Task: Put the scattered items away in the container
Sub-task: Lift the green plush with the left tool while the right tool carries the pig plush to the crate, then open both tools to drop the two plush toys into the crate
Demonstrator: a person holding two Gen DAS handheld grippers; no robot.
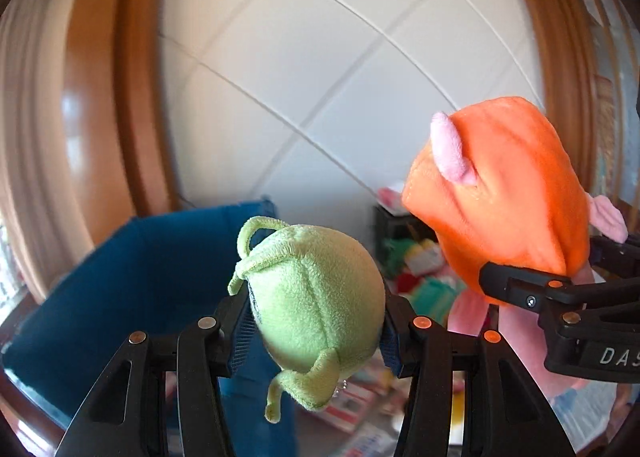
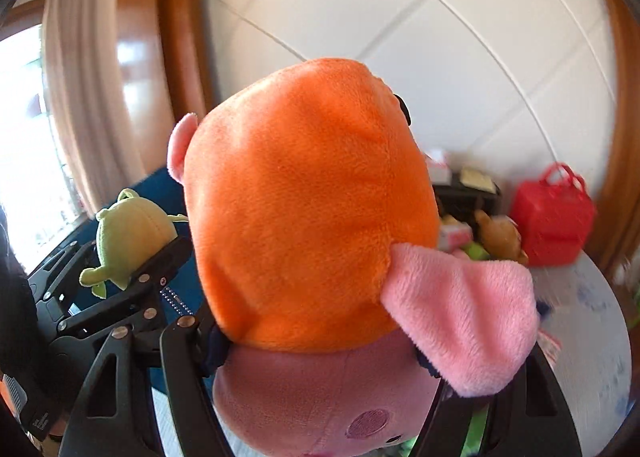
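Tongs in both hands are raised off the floor and tilted a little downward, side by side, each clamped on a soft toy. The left tongs (image 1: 316, 317) grip a small green plush (image 1: 316, 297) across its middle, both black fingers (image 1: 236, 321) pressed into the fur, the toy's thin limbs dangling below and a loop sticking out at its top. Behind and below it, to the left, stands the blue fabric container (image 1: 132, 269), its open top facing upward; the green plush hangs in front of its right wall, not inside. The right tongs (image 2: 320, 357) are closed around a larger orange and pink plush (image 2: 308, 197), gripping it low on the body where the orange meets the pink, with a pink ear flopping out to the right. From the right wrist view the left tongs and the green toy sit just beside this plush on its left. Farther off, a heap of toys (image 1: 416, 269) lies against the white wall, and a red bag (image 2: 552, 217) stands near it on the right.
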